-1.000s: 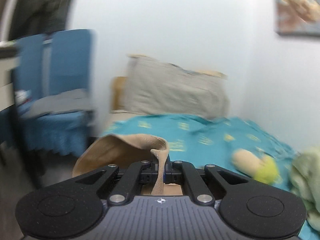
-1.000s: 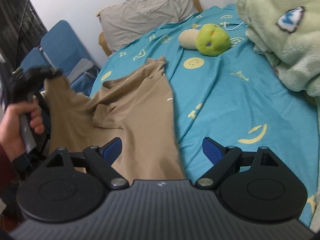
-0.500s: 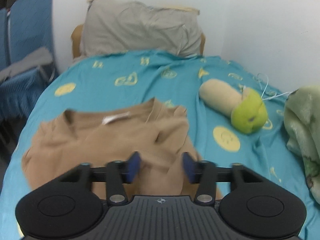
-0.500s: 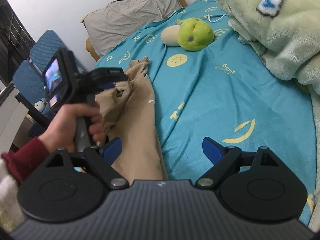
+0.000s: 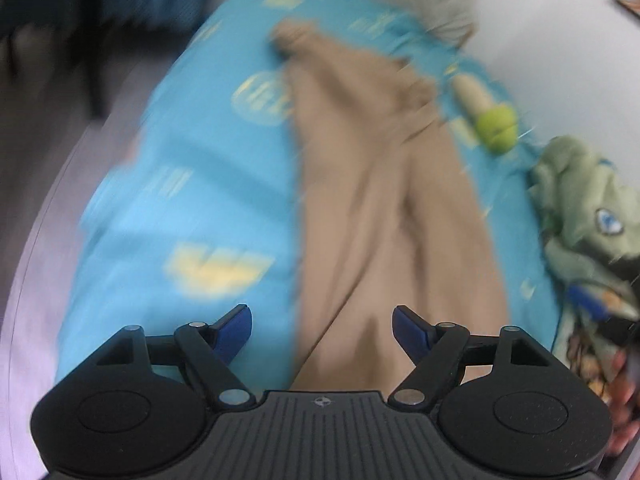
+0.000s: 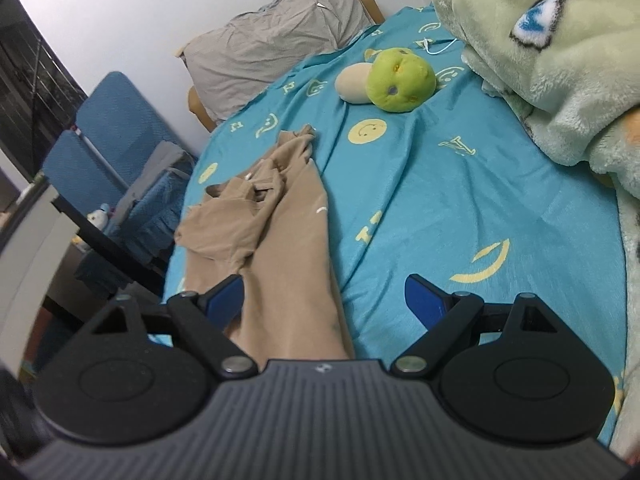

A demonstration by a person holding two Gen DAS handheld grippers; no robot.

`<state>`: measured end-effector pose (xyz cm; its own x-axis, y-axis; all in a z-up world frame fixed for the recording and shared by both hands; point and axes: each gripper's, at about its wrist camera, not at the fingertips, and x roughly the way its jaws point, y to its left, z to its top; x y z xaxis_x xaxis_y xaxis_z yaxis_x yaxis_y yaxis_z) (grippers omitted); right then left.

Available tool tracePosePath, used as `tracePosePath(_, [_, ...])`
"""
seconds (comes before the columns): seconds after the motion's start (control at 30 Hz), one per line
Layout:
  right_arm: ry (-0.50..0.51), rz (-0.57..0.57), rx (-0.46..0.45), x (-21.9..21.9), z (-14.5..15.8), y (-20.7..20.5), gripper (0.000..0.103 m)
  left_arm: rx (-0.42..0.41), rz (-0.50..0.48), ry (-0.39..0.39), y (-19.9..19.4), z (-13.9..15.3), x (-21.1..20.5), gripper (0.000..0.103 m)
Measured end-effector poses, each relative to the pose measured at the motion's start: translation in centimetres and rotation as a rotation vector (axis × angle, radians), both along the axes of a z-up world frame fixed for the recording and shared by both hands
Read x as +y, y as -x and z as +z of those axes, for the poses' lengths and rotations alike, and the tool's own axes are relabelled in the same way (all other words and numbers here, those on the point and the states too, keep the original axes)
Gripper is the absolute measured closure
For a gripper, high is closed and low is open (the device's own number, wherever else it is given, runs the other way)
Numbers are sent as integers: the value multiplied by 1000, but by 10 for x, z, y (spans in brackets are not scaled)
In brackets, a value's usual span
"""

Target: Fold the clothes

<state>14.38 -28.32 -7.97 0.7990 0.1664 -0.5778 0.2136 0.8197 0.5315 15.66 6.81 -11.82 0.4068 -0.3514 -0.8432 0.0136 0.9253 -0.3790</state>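
Since a second ago you've let go of the tan shirt (image 6: 280,240): it's off your left gripper (image 5: 322,326) and lies bunched lengthwise on the teal bedsheet (image 6: 440,200), collar end toward 11 o'clock. Left view is motion-blurred. Both your left gripper and right gripper (image 6: 324,300) gape wide, holding nothing, shirt hem below them.

black hand-held gripper (image 6: 324,300), blue pads (image 6: 422,300), silver screws.

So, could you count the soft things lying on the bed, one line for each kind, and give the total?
Tan garment: 1
Grey pillow: 1
Plush toy, green and cream: 1
Pale green fleece blanket: 1
Total: 4
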Motion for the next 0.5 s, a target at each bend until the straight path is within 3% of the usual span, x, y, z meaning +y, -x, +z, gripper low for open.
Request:
tracePosePath(0.1, [-39,-3,0,-3,5,15,14,123,74,49,18,-14,30,29])
tracePosePath(0.2, [-59,10,18,-4,4,28,14,165,120,130,28,-17,48,31])
tracePosePath(0.33, [-63,43,59,-3,-2,37,14,189,38,101,36,-13,41,38])
tracePosePath(0.5, [-75,81,59,1,-3,42,14,198,-74,-20,50,-11,25,66])
